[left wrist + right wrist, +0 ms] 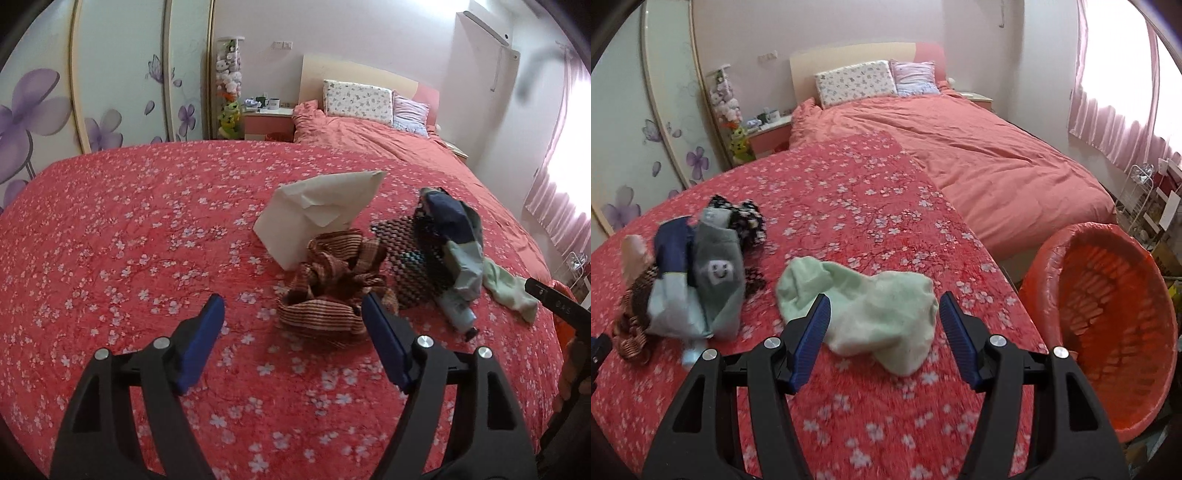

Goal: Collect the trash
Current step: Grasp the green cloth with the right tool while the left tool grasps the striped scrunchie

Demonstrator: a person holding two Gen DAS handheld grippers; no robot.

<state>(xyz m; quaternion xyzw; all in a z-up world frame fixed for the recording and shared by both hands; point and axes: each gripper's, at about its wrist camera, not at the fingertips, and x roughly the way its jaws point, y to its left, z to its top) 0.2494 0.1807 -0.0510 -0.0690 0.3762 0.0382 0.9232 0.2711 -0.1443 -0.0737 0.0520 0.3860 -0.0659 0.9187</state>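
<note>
Right tongs [882, 325] spread, empty; the pale green sock [864, 306] lies just ahead at twelve o'clock, long axis crosswise. Left tongs [293, 325] spread too, farther off.

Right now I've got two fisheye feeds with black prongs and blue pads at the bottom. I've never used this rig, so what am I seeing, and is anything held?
Those prongs are two handheld grippers, each carrying a camera that looks along its fingers.

The left wrist view shows the left gripper, open and empty, near a brown striped cloth. Behind it lie a white paper bag and a dark pile of socks on the red floral bedspread.

The right wrist view shows the right gripper, open, with a pale green sock lying between its fingers, not gripped. An orange-lined basket stands beside the bed.

Nothing is held yet.
</note>
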